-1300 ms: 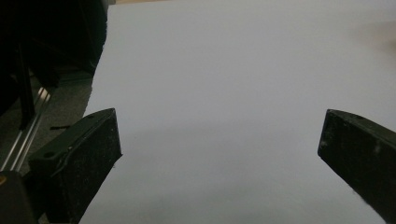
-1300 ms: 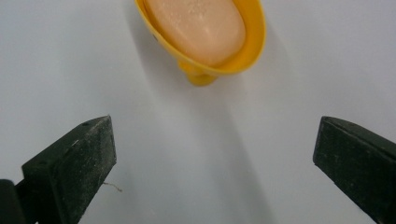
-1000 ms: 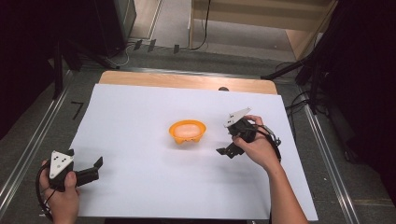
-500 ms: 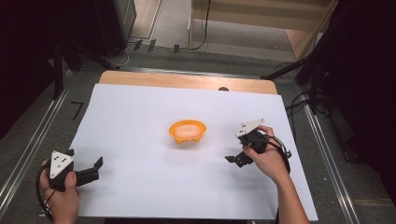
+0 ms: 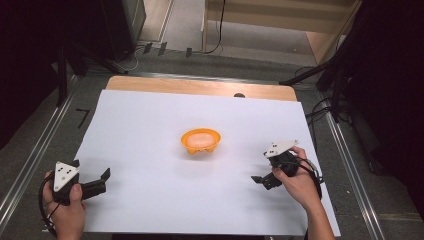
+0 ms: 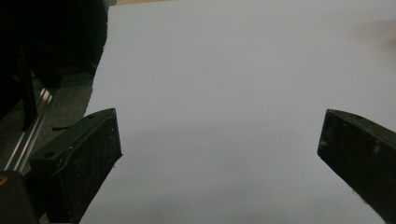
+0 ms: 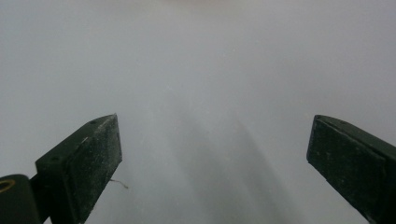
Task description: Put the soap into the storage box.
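The orange bowl (image 5: 200,141) sits mid-desk; from your right tongs (image 5: 261,181) it lies at ten o'clock, probably nearer than your left tongs (image 5: 102,181); both gape wide, empty.

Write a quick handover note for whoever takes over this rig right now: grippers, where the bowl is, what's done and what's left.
Left gripper: open, holding nothing, low at the near left of the white sheet.
Right gripper: open, holding nothing, at the near right, apart from the bowl.
Orange bowl: upright mid-sheet, something pale inside, untouched by either gripper.
Done: the bowl stands free on the sheet.
Left: probably nothing but parking the grippers; check the bowl's contents yourself.
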Action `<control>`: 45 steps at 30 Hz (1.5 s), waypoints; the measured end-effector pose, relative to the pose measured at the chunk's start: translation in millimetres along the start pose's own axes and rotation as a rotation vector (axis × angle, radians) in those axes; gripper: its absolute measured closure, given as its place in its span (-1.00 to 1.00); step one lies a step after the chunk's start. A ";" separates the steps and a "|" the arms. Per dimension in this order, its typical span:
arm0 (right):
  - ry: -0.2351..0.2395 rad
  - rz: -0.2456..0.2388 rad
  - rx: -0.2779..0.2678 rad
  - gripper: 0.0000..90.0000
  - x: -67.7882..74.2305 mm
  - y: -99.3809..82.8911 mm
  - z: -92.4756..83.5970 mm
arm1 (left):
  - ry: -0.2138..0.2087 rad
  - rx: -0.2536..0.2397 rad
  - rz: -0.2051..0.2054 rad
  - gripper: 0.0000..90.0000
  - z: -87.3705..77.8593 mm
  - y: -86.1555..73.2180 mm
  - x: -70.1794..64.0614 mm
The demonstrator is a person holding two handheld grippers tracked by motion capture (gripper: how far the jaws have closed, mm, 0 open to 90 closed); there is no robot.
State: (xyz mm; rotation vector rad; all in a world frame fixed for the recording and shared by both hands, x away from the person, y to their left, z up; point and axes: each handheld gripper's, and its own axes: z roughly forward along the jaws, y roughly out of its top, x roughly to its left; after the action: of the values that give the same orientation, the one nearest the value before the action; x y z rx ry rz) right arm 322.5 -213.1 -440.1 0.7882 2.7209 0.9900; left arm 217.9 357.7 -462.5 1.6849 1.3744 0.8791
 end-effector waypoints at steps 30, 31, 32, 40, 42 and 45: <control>-0.073 0.157 -0.115 -0.90 1.6 -94.9 -42.7 | 0.006 -0.004 0.006 -1.00 -0.2 -0.2 -1.2; -0.077 0.162 -0.116 -0.90 2.3 -97.1 -43.9 | 0.006 -0.004 0.008 -1.00 -0.3 -0.2 -1.1; -0.077 0.162 -0.116 -0.90 2.3 -97.1 -43.9 | 0.006 -0.004 0.008 -1.00 -0.3 -0.2 -1.1; -0.094 0.200 -0.133 -0.90 6.1 -118.7 -52.2 | 0.006 -0.003 0.009 -1.00 -0.4 -0.2 -1.1; -0.097 0.204 -0.139 -0.90 6.7 -123.3 -54.8 | 0.007 -0.005 0.007 -1.00 -0.3 -0.3 -1.1; -0.104 0.218 -0.150 -0.90 8.0 -130.2 -58.2 | 0.006 -0.005 0.008 -1.00 -0.4 -0.2 -1.0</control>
State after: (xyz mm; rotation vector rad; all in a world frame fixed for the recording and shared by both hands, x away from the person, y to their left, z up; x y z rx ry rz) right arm 242.5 -325.6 -477.1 1.0915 2.4790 1.1447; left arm 217.2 356.7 -462.6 1.6865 1.3698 0.8923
